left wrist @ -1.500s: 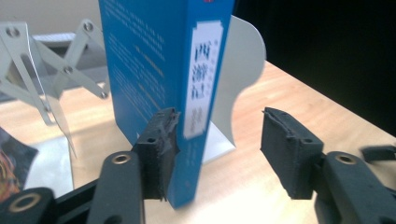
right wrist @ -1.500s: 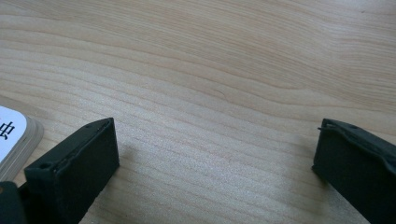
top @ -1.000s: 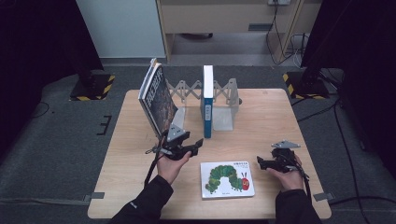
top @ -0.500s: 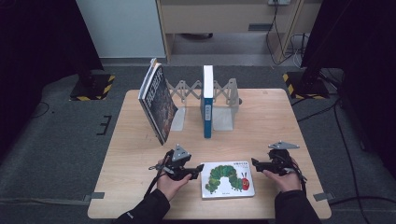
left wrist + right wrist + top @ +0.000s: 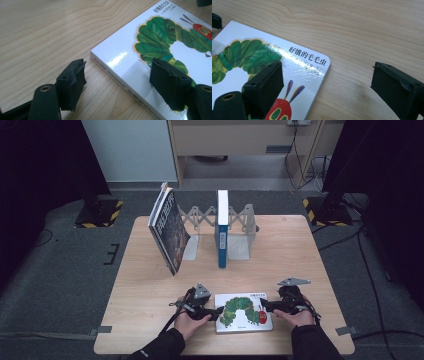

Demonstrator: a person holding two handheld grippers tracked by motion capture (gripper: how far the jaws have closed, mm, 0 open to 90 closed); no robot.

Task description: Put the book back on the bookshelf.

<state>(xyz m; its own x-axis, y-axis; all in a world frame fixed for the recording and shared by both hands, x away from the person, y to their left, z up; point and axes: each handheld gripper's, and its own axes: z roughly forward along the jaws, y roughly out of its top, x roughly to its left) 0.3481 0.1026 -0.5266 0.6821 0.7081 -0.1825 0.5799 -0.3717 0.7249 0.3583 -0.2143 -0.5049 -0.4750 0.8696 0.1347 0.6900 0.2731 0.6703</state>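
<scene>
Caterpillar book (image 5: 244, 312) flat betw. both grippers, L fingers (image 5: 71, 82) just opening astride spine, R fingers (image 5: 265, 87) open astride edge

We see a pale wooden counter (image 5: 150, 310). A white caterpillar book (image 5: 244, 312) lies flat at six o'clock; a metal book rack (image 5: 235, 227) stands at twelve, holding two upright books.

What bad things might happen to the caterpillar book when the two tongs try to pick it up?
1. The caterpillar book lies flat on the table, and both tongs straddle an edge with one pad over the glossy cover. A squeeze might slide off or scuff it.
2. The left tongs and right tongs sit at opposite ends, so an uneven lift could tip the book.
3. The dark book leans steeply at the rack. A bump to the table might topple it.
</scene>
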